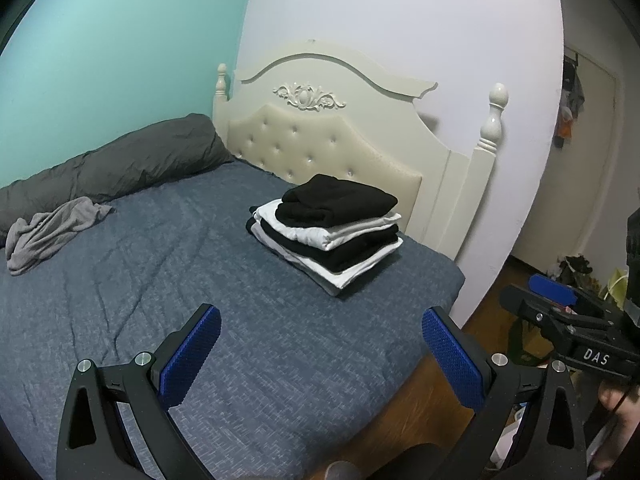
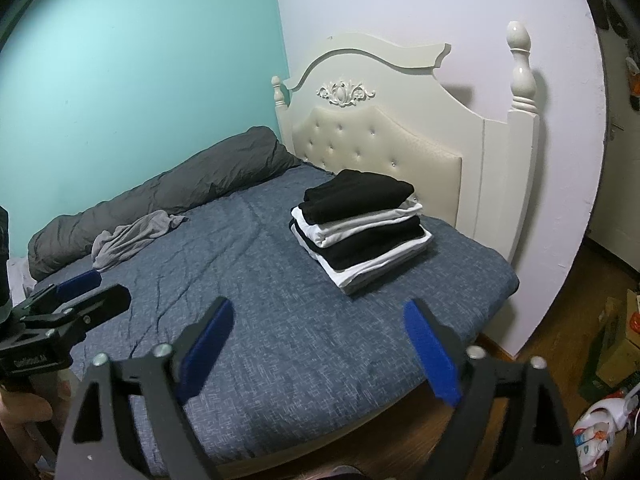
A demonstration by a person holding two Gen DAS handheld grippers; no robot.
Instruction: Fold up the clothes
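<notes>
A neat stack of folded black and white clothes [image 1: 332, 224] [image 2: 360, 228] rests on the bed near the headboard. A crumpled grey garment [image 1: 52, 232] [image 2: 136, 236] lies loose at the far left of the bed, beside a rolled dark grey duvet [image 1: 116, 168] [image 2: 160, 192]. My left gripper [image 1: 320, 320] hangs open over the bed's near edge, nothing between its blue pads. My right gripper [image 2: 318, 314] is also open and empty, above the same near edge. Each gripper shows in the other's view: the right one [image 1: 560, 304] at the right side, the left one [image 2: 76, 292] at the left.
The bed has a blue-grey cover [image 1: 200, 280] [image 2: 280, 320] and a cream tufted headboard [image 1: 320, 140] [image 2: 380, 140]. A wooden floor [image 2: 560, 320] runs along the right, with boxes and clutter [image 2: 616, 344] near the wall. A hand [image 2: 20, 412] holds the left gripper.
</notes>
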